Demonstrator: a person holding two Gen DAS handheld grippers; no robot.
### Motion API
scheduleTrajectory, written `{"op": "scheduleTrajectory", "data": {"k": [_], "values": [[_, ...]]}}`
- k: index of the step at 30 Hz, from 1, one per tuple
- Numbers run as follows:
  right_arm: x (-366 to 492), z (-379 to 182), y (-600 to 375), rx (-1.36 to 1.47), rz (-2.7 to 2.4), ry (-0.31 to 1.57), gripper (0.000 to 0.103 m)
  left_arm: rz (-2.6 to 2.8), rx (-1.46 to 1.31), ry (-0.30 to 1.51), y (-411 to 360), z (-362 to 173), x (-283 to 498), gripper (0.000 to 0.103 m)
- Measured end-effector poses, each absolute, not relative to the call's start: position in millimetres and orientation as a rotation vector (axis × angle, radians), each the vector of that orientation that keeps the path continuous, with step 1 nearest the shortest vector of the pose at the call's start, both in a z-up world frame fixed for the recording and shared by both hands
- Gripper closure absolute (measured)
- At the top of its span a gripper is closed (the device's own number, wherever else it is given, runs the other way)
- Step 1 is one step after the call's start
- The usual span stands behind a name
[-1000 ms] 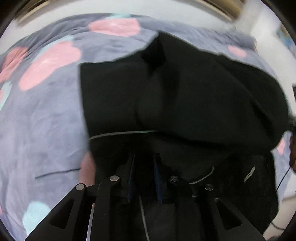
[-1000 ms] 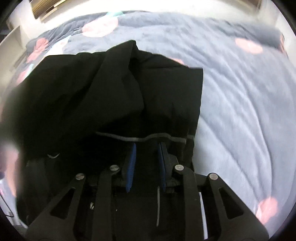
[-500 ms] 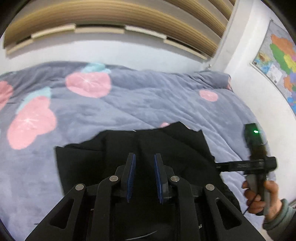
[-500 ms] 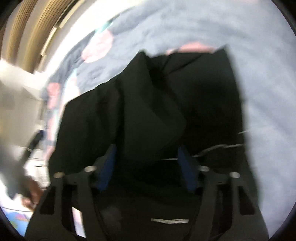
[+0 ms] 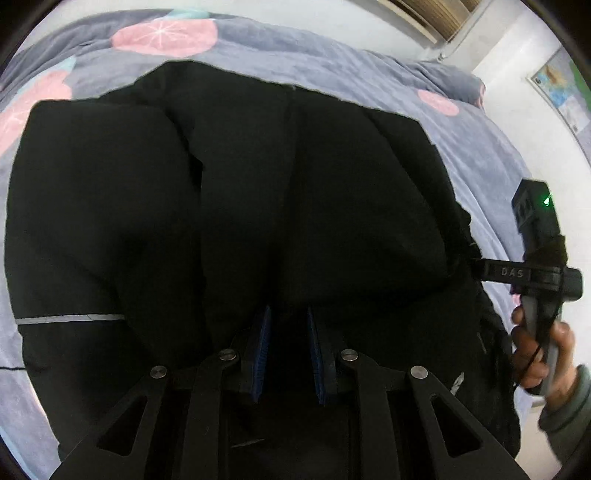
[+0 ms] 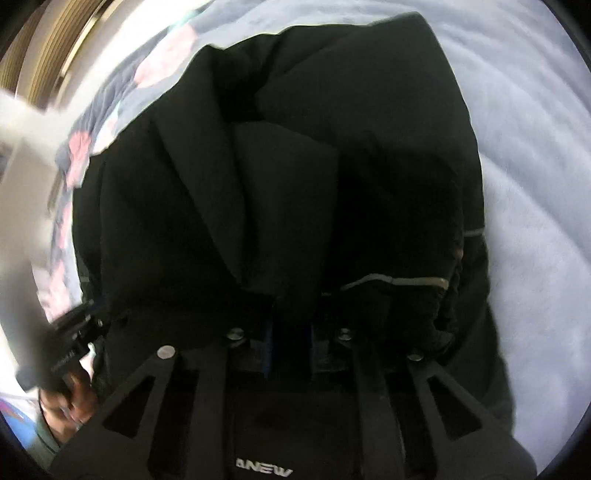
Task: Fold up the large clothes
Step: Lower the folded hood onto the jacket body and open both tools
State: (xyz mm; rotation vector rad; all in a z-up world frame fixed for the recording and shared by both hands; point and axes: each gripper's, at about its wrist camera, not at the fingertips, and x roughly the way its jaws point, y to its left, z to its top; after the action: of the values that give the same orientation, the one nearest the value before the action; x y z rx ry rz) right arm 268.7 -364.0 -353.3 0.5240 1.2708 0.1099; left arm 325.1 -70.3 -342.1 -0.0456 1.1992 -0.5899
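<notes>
A bed fills most of both views, covered by a soft grey-blue fleece quilt (image 5: 332, 70) printed with large pink round blotches (image 5: 164, 35) and small teal patches. Behind it rises a plain white wall (image 5: 303, 18). Above the wall, at the upper right of the left wrist view, runs a band of tan wooden slats (image 5: 436, 14) (the same slats show blurred at the upper left of the right wrist view). On the white side wall at far right hangs a colourful map poster (image 5: 563, 96). The light is bright and even.
</notes>
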Motion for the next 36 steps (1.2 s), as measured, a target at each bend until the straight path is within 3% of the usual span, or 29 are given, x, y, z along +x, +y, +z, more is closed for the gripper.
{"op": "scheduleTrajectory", "data": {"k": [5, 7, 9, 12, 18, 22, 29, 36], "values": [[261.9, -308.0, -355.9, 0.418, 0.071, 1.289, 0.072, -0.603, 0.017, 1.16, -66.6, -302.4, 318.1, 0.082], [252.5, -271.4, -346.1, 0.361, 0.081, 1.229, 0.05, -0.617, 0.005, 1.123, -63.1, -279.6, 311.6, 0.081], [242.5, -242.4, -331.6, 0.31, 0.105, 1.157, 0.046, -0.647, -0.047, 1.087, -57.4, -260.3, 302.0, 0.071], [236.0, -226.7, -299.3, 0.216, 0.135, 1.106, 0.046, -0.7, -0.097, 1.071, -58.7, -255.7, 290.3, 0.057], [257.5, -306.8, -259.0, 0.082, 0.147, 1.258, 0.05, -0.602, -0.071, 1.232, -69.4, -334.0, 301.3, 0.06], [260.0, -345.3, -254.9, 0.063, 0.116, 1.282, 0.044, -0.602, -0.133, 1.265, -67.1, -355.9, 310.7, 0.062], [252.4, -317.2, -246.2, 0.069, 0.071, 1.293, 0.044, -0.606, -0.104, 1.235, -59.6, -316.7, 288.1, 0.062], [166.7, -246.6, -270.9, 0.095, 0.023, 1.185, 0.038, -0.494, -0.098, 1.159, 13.1, -256.4, 209.0, 0.061]]}}
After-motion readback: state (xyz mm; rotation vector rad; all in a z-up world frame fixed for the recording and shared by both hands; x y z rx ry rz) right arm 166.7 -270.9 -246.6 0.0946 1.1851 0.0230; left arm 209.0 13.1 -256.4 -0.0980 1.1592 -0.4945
